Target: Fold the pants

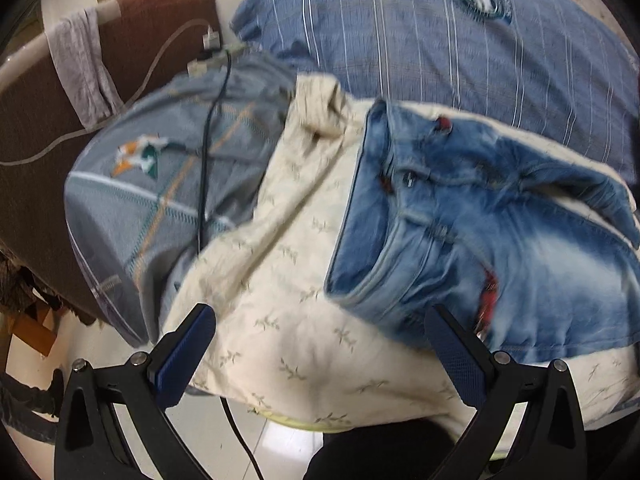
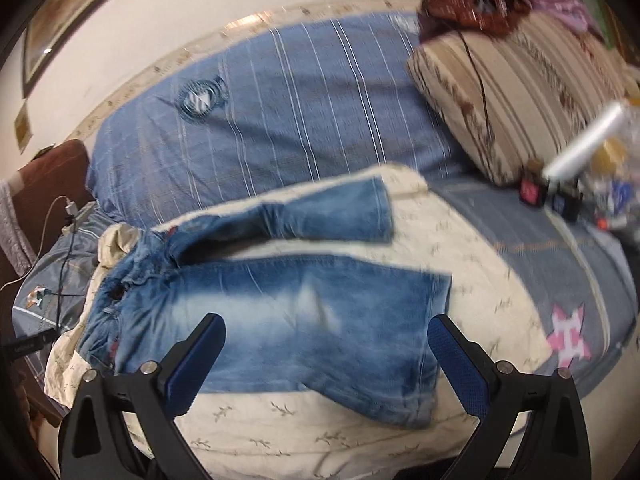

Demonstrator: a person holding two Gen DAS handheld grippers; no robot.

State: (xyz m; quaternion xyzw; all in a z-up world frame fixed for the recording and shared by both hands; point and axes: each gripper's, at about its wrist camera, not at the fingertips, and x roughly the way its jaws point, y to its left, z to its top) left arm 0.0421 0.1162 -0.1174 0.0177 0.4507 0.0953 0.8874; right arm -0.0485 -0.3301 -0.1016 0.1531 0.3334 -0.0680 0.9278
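On the bed [image 2: 500,240], spread with a cream, leaf-printed sheet [image 2: 280,432], lie the pants [image 2: 304,320], a pair of faded blue jeans. A blue striped quilt [image 2: 300,92] is bunched behind them, a striped pillow [image 2: 520,100] sits at the far right, and a grey cushion [image 1: 168,184] with a black cable [image 1: 206,168] trailing across it rests beside the waistband end.

The jeans lie flat but unfolded: the waistband [image 1: 376,216] faces left, the near leg runs straight to the right, and the far leg [image 2: 328,212] splays away from it, leaving a wedge of sheet showing between the two. No fold looks made yet, so the work appears to be at its first step.

The left gripper [image 1: 320,344] hovers just short of the waistband corner, fingers [image 1: 188,352] spread wide and holding nothing. The right gripper [image 2: 326,352] hangs over the near leg, its fingers likewise parted and empty; I cannot tell whether they touch the cloth.

The next move probably calls for bringing one leg onto the other: the left pinching the waistband edge, the right taking a leg hem [image 2: 436,292], both lifting together so the denim folds lengthwise without dragging the loose sheet beneath it.
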